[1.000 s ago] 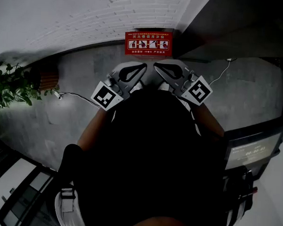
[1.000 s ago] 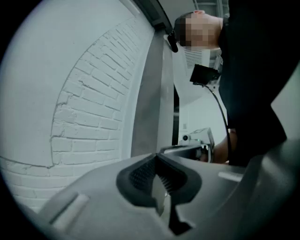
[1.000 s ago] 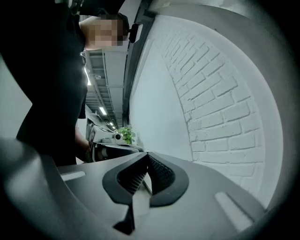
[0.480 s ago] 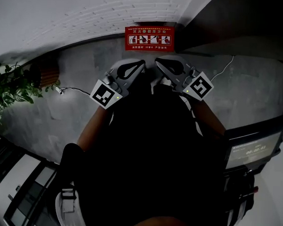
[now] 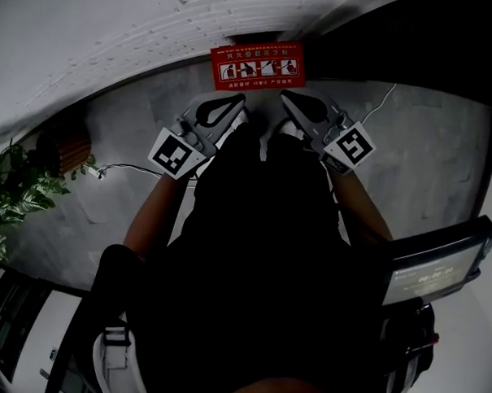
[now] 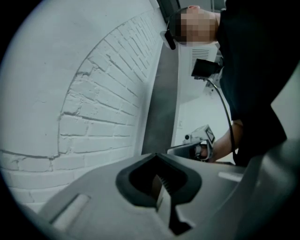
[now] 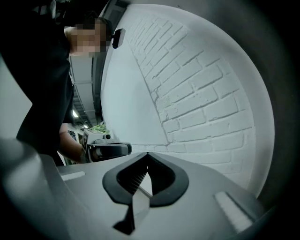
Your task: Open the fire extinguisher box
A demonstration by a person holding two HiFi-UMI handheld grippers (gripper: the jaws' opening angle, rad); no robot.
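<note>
- Head view: the fire extinguisher box point(image 5: 258, 66) sits at the top centre of the frame, against the foot of the white brick wall point(image 5: 115, 31). It is a red box with a strip of white pictograms on its face.
- Its long axis runs left to right across the frame, tilted a little so the right end sits higher.
- The left gripper point(image 5: 239, 102) and the right gripper point(image 5: 288, 96) are held side by side just below the box, tips aimed up the frame towards it. They angle in towards each other.
- The box lies straight ahead of both and spans the gap between their tips. Neither touches it, and neither looks clearly nearer.
- Left gripper view: the left gripper point(image 6: 158, 173) has its jaws pressed together with nothing between them.
- Right gripper view: the right gripper point(image 7: 146, 171) is likewise closed and empty.
- Both of these views show only brick wall and the other gripper, not the box, so the cameras seem to look above it.
- No handle or latch can be made out at this size, so which edge opens is unclear.
- Judgement: opening has not begun. The next move calls for a short forward reach and parted jaws.
- A plant point(image 5: 18, 198) fills the left edge and a cable point(image 5: 129, 169) crosses the floor, both well clear.
</note>
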